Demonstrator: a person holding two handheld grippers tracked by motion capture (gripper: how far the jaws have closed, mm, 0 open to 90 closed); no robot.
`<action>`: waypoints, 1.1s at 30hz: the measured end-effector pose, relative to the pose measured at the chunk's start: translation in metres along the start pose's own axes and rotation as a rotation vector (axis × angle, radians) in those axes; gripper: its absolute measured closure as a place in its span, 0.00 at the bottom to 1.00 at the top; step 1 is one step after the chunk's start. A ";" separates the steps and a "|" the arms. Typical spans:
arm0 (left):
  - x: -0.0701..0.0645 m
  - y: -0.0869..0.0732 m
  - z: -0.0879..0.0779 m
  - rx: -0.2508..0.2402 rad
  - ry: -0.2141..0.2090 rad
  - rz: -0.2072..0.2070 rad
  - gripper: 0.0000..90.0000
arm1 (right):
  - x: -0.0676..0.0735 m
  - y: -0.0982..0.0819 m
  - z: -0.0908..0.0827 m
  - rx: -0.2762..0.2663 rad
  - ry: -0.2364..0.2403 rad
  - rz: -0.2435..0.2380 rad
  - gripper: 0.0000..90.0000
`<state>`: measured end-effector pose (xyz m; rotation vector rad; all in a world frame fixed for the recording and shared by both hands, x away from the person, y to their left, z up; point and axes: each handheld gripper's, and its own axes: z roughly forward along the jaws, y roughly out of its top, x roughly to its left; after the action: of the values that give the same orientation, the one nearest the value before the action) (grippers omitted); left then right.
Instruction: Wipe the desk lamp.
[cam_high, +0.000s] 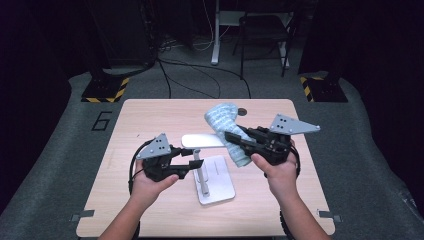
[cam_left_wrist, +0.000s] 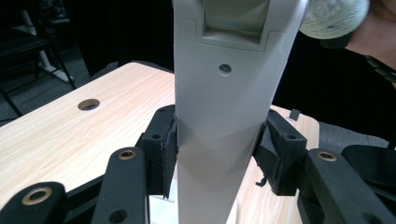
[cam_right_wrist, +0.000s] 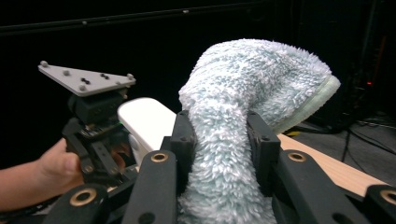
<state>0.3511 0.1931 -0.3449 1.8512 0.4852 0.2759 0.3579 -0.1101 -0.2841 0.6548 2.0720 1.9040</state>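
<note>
1. Left tool (cam_high: 189, 163) is clenched on the upright post of a white stand (cam_left_wrist: 224, 121) at mid-bench (cam_high: 150, 115). The stand looks stiff and smooth, likely slippery; the post is the sound place to hold.
2. Right tool (cam_high: 231, 136) grips a pale blue fluffy cloth (cam_right_wrist: 243, 116), raised above the stand. It looks soft, light and floppy; pinch a bunched fold.
3. A "6" (cam_high: 102, 120) is marked on the floor beside the bench.

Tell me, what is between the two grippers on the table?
In the high view, the white lamp stands between the left gripper and the right gripper. The left jaws clamp its post; the right jaws hold a fluffy blue cloth beside its head.
</note>
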 end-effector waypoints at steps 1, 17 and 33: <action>0.000 0.000 0.000 -0.002 0.001 -0.006 0.58 | 0.003 0.001 0.003 0.000 0.004 -0.004 0.77; -0.002 -0.001 0.000 -0.003 0.010 -0.008 0.58 | 0.041 0.020 0.049 0.047 0.051 -0.044 0.76; -0.005 -0.001 0.000 -0.002 0.027 0.007 0.59 | 0.057 0.026 0.062 0.072 -0.020 -0.123 0.76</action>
<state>0.3467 0.1907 -0.3456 1.8501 0.4971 0.3066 0.3418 -0.0269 -0.2591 0.5455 2.1250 1.7571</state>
